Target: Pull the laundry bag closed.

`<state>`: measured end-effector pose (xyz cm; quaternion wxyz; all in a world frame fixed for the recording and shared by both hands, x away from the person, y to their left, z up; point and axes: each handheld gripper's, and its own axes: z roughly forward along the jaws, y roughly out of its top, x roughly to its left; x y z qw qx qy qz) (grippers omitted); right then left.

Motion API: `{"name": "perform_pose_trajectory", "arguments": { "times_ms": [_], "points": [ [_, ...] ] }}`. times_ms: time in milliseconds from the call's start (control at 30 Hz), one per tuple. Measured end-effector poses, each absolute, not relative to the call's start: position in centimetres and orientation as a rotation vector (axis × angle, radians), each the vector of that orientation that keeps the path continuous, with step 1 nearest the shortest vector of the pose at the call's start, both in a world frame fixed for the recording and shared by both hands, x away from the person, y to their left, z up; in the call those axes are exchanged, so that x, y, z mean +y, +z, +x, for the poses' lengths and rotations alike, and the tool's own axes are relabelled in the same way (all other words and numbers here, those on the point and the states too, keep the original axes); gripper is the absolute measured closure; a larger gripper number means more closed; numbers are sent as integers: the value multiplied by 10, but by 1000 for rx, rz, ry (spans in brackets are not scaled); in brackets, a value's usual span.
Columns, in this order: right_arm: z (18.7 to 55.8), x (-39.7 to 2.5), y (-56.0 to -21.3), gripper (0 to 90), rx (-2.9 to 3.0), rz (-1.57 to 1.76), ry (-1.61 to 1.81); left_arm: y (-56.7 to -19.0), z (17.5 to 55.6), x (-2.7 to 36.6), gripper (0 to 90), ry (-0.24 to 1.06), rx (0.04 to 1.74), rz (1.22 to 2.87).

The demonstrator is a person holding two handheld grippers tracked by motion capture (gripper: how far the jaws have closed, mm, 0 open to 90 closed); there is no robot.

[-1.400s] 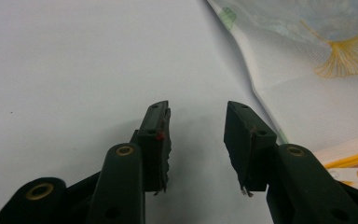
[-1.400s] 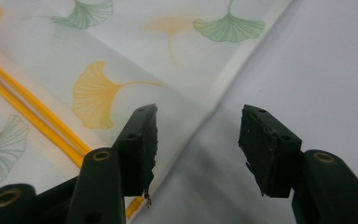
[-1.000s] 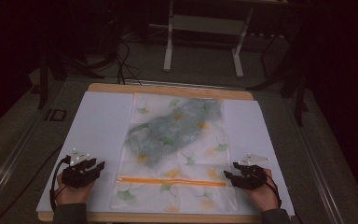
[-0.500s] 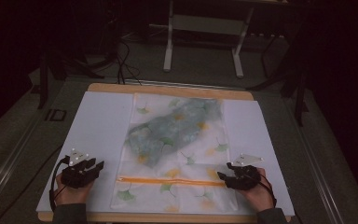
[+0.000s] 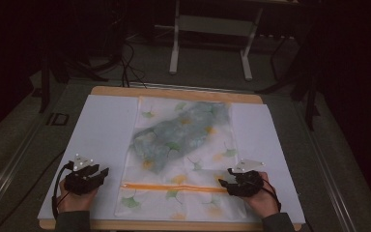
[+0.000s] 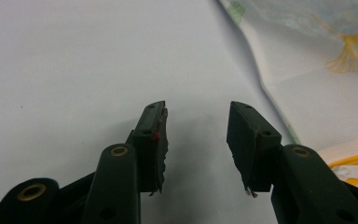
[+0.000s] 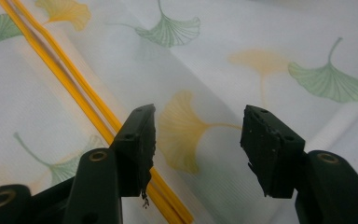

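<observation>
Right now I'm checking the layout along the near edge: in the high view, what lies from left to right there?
Left tongs → bare white table cover → leaf-print mesh bag with its orange zipper → right tongs.

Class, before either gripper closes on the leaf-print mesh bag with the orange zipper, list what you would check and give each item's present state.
1. Left gripper open: ok.
2. Right gripper open: ok.
3. Right gripper over the white leaf-print mesh bag, near its orange zipper: ok.
4. Left gripper over the bag: not ok; it is above the white table cover, beside the bag's edge.
5. Zipper fully shut: cannot tell.
</observation>
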<state>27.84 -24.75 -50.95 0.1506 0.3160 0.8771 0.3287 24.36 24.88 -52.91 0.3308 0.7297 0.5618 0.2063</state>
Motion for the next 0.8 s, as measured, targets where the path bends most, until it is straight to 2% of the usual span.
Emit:
{"name": "perform_pose_trajectory", "arguments": {
  "times_ms": [433, 800],
  "points": [
    [284, -229, -506, 439, 2564, 858, 962, -528, 241, 249, 632, 558, 1452, 1923],
    [286, -214, -505, 437, 2591, 812, 964, -529, 242, 250, 636, 556, 1461, 1923]
  ]
}}
